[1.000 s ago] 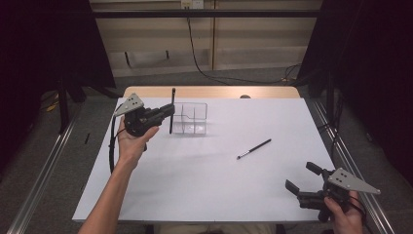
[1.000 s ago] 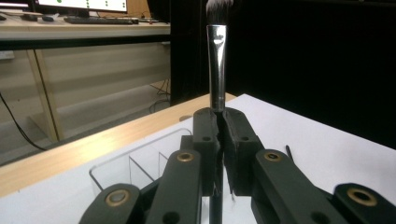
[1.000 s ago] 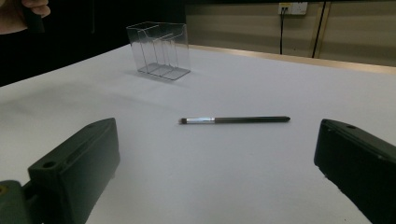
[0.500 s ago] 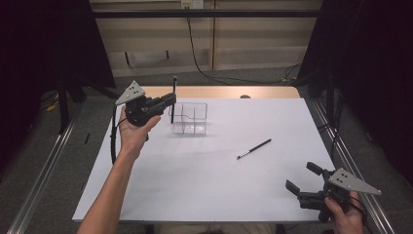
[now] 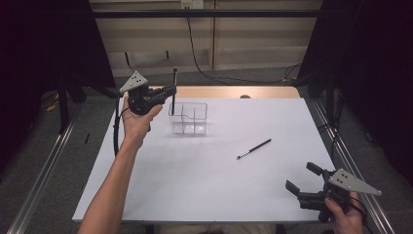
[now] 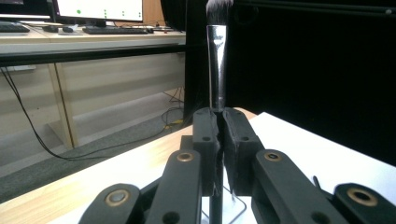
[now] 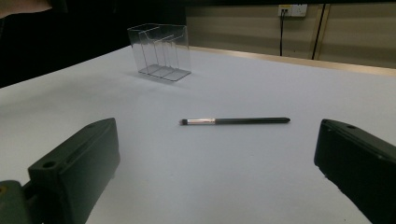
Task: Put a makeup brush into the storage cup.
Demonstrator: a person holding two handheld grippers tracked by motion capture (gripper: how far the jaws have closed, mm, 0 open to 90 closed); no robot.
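The left gripper [image 5: 168,90] pinches a thin, light, stiff black makeup brush [image 6: 216,60] upright just beside the clear plastic box [image 5: 188,118] — hold its handle, not the soft bristles — while the right gripper [image 5: 299,181] is spread.

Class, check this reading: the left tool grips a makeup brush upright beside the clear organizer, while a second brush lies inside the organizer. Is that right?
Not quite. The left tool does grip a makeup brush upright beside the clear organizer, but the second brush lies flat on the white table, apart from the organizer, as the high view shows.
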